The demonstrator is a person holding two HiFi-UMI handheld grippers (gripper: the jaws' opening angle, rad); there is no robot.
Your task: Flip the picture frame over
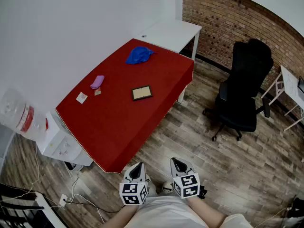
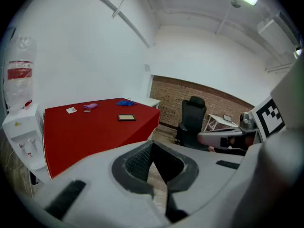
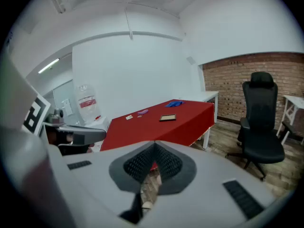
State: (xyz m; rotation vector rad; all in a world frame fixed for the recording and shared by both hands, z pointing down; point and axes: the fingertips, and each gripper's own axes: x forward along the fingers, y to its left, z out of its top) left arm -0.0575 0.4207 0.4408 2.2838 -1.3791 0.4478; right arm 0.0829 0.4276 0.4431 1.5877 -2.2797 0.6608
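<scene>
The picture frame [image 1: 141,93] is being left flat near the middle of the red tabletop [image 1: 118,132], a pale panel inside its dark border being shown upward; whether that is the front or the back cannot be told. It is being touched by nothing, with bare cloth on all sides, so room is being left for an edge to be lifted and turned. Toward the far end a crumpled blue cloth [image 1: 139,55] is being seen, and toward the wall side a small purple thing [image 1: 97,81] and a white card [image 1: 81,98], all well apart from the frame and judged to be no hindrance. The left tongs [image 1: 137,169] and the right tongs [image 1: 177,164] are being held low against the body over the wooden floor, beyond the near corner of the tabletop, each pair pressed together at the tips and gripping nothing. The flip is judged not yet begun, an approach being needed first. A water dispenser [image 1: 57,144] is being passed on the left and a black office chair [image 1: 242,94] on the right, neither blocking the way.
</scene>
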